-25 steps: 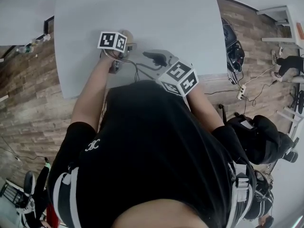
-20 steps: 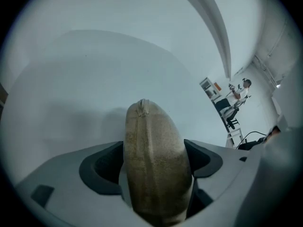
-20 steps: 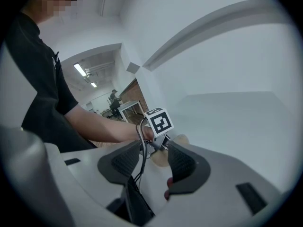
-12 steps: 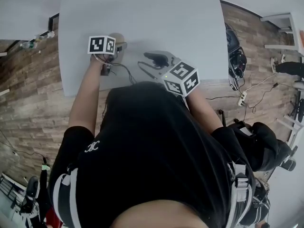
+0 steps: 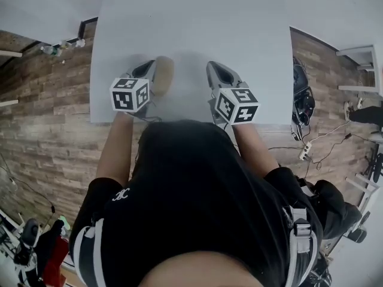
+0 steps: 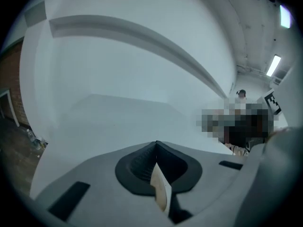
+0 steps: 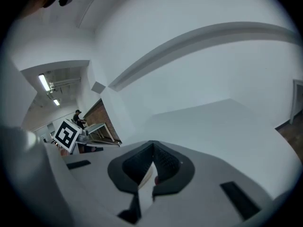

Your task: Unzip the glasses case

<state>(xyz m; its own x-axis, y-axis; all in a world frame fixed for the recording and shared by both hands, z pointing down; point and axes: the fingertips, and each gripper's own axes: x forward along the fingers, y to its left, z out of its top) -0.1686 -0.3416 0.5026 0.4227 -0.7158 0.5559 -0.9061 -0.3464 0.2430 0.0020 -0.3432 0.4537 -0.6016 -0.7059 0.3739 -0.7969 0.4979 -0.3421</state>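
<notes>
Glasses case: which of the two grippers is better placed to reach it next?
Probably the left gripper: the tan glasses case lies right beside its tip, while the right gripper hangs apart over the table. Both have just closed, empty, so it must reopen.

Table [image 5: 191, 28] smooth matt white; floor [image 5: 54, 130] rough wood-grain planks.

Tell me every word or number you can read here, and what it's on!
No words or numbers can be read here.
White logo on the person's black sleeve: too small to read.
Left marker cube and right marker cube: only black-and-white square patterns, no letters.
</notes>
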